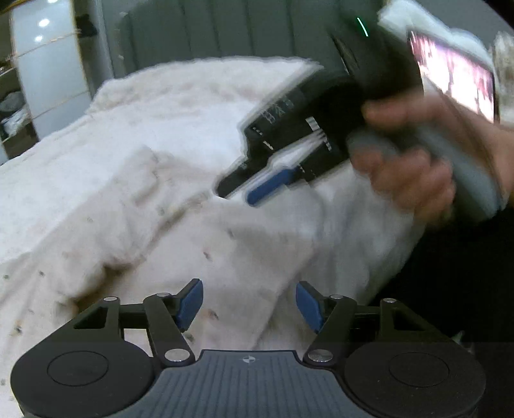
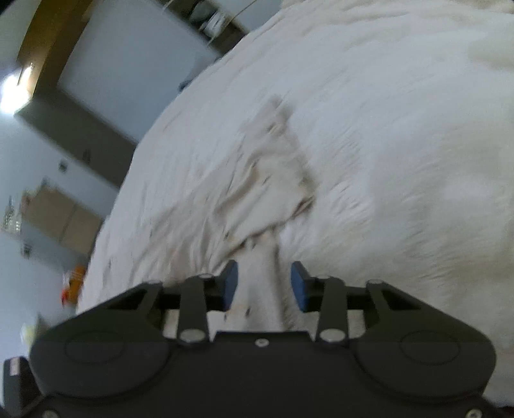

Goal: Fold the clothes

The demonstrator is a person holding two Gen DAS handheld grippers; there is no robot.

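Note:
A white garment (image 1: 160, 193) with small dark specks lies rumpled on a bed. My left gripper (image 1: 250, 305) hovers low over its near part, open, with nothing pinched between the blue pads (image 1: 191, 304). In the left wrist view a hand (image 1: 411, 167) holds my right gripper (image 1: 237, 189) down at the cloth's right side. In the right wrist view my right gripper (image 2: 264, 283) has a bunched strip of the garment (image 2: 273, 167) running up between its pads, and folds fan out from it.
White bedding (image 2: 401, 128) covers the bed under the garment. A grey padded headboard (image 1: 208, 29) stands behind it. The bed's left edge drops to a floor with an orange object (image 2: 74, 283). A lit phone screen (image 1: 456, 80) sits on the right gripper.

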